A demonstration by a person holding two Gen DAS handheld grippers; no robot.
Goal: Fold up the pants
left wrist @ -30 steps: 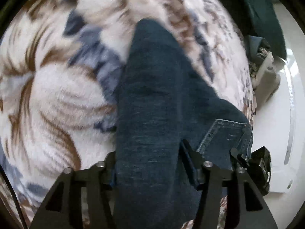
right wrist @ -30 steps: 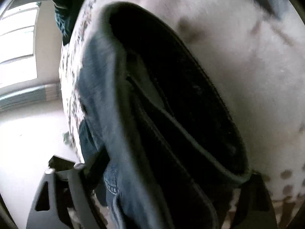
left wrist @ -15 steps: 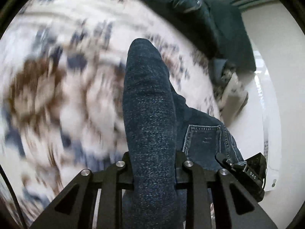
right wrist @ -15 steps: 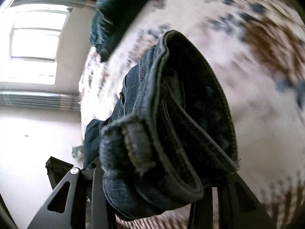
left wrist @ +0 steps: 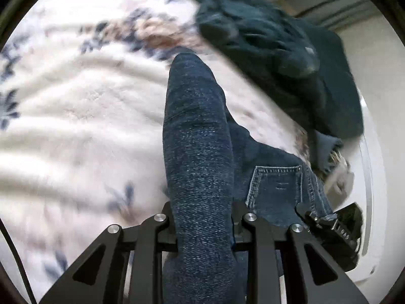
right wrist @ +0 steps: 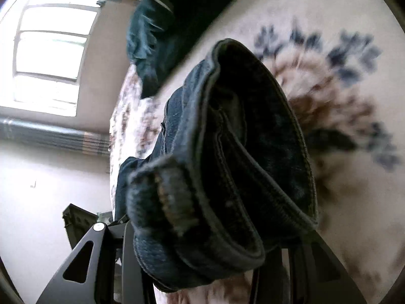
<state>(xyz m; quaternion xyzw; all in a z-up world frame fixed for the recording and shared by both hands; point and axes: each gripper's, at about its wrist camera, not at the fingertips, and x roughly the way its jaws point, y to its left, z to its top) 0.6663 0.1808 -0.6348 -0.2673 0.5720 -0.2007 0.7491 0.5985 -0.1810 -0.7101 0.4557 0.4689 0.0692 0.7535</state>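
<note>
The dark blue jeans [left wrist: 197, 152] hang as a folded bundle over the floral fleece blanket [left wrist: 76, 126]. My left gripper [left wrist: 202, 230] is shut on a thick fold of denim that rises between its fingers; a back pocket [left wrist: 276, 185] shows to the right. In the right wrist view my right gripper [right wrist: 202, 261] is shut on the folded waistband end of the jeans [right wrist: 240, 164], whose layered seams fill the middle. The right gripper's fingertips are hidden by the cloth. The other gripper's black body [left wrist: 336, 230] shows at the right edge of the left wrist view.
A pile of dark teal clothing [left wrist: 278, 50] lies at the far edge of the blanket, seen in both views [right wrist: 162, 33]. The blanket's side edge drops to a pale floor [right wrist: 50, 190]. A window [right wrist: 50, 58] and a radiator [right wrist: 50, 134] stand beyond.
Both grippers closed on the jeans and carried them across the blanket toward the dark clothing pile, which is now much nearer. The bundle between the jaws is squeezed narrower.
</note>
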